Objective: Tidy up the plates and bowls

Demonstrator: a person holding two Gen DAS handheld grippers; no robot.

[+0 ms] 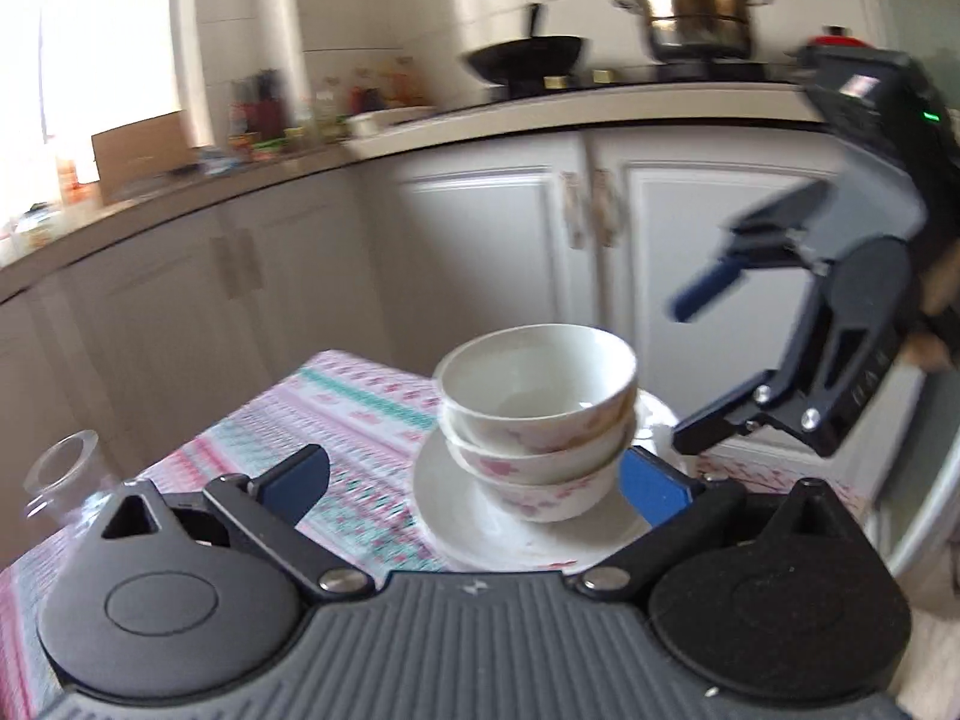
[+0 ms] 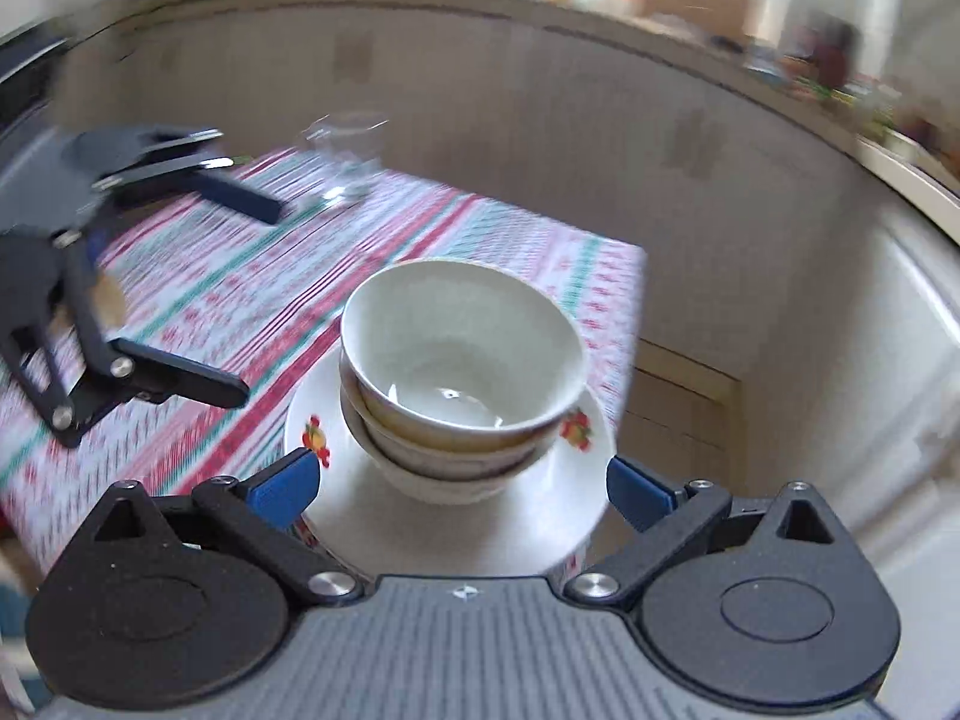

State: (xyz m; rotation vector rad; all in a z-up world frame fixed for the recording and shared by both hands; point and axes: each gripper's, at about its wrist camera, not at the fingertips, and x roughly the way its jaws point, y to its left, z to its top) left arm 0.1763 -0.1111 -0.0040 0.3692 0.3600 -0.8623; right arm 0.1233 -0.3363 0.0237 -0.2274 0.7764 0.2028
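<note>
The surface, under a striped pink-and-green cloth, carries a white plate at its near right corner; three bowls are nested upright on that plate. Left tongs are held level and low at the near edge, aimed at the stack, jaws wide; the right fingertip is just beside the lowest bowl, contact cannot be confirmed. Right tongs are pitched down over the plate from the right, jaws wide, straddling the stack and holding nothing. A clear glass stands at the far left of the cloth, well apart from the plate.
</note>
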